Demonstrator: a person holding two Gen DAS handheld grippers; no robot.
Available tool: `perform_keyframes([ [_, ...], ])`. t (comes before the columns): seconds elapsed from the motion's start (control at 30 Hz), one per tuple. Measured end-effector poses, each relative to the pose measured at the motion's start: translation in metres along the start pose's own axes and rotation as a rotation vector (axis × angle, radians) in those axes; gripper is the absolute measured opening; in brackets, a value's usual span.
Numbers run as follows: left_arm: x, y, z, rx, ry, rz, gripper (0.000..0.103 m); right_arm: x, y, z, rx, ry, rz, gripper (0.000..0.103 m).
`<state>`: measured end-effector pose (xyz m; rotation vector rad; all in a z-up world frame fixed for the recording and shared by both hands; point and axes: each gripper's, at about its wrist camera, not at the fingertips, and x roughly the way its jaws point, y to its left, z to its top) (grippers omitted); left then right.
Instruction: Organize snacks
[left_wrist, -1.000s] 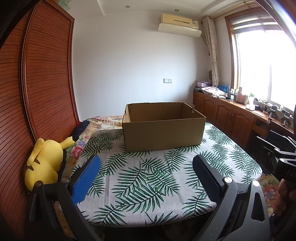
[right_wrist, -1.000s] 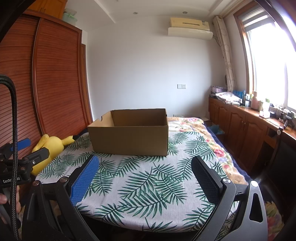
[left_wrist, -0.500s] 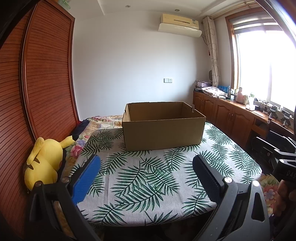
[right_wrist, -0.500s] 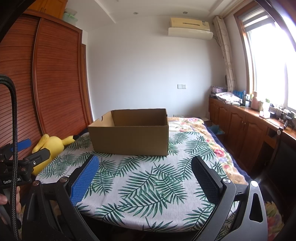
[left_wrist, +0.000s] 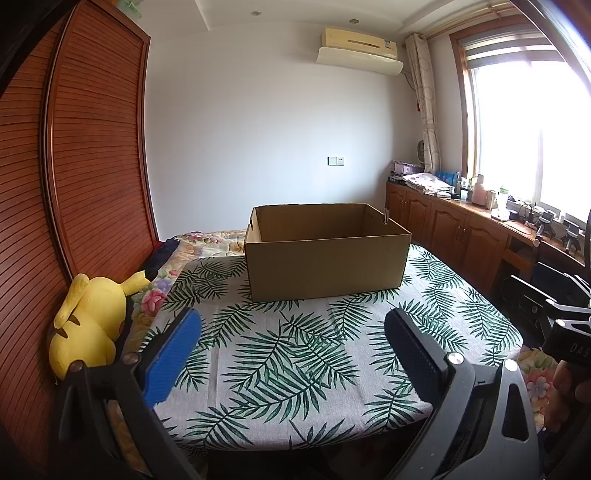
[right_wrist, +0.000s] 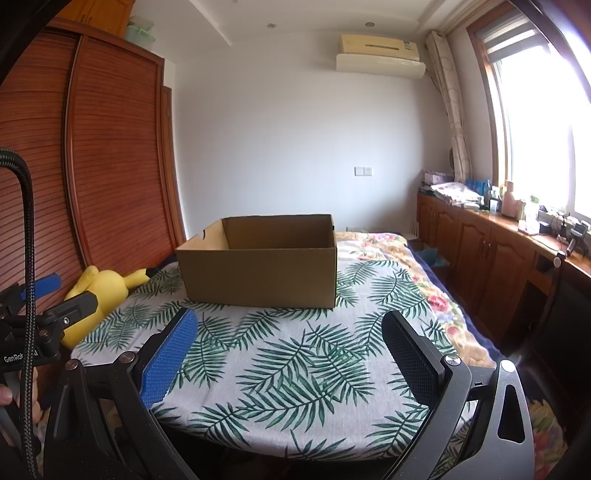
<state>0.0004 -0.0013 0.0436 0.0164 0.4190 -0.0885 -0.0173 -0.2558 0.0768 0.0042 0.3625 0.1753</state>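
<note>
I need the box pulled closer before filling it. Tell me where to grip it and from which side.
Grip the near wall's top rim of the box: it stands open-topped and upright on the leaf-print cloth, so one finger can go inside and one outside. Come from above on the near side with the open left hand-held gripper. The thin cardboard may flex, so pull gently.

Black hand-held gripper (left_wrist: 291, 328) (blue pad (left_wrist: 171, 356), silver screws)

"GenRob" on left gripper (right_wrist: 22, 356); "DAS" on right gripper (left_wrist: 570, 345)
</note>
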Motion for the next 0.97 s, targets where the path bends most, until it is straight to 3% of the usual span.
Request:
perform_keyframes([
  [0.97,0.0005,0.0016,0.0006,-0.004,-0.001,0.002,0.101,-0.0007,-0.0013,-0.0014,0.003,-0.001,-0.001,0.101],
])
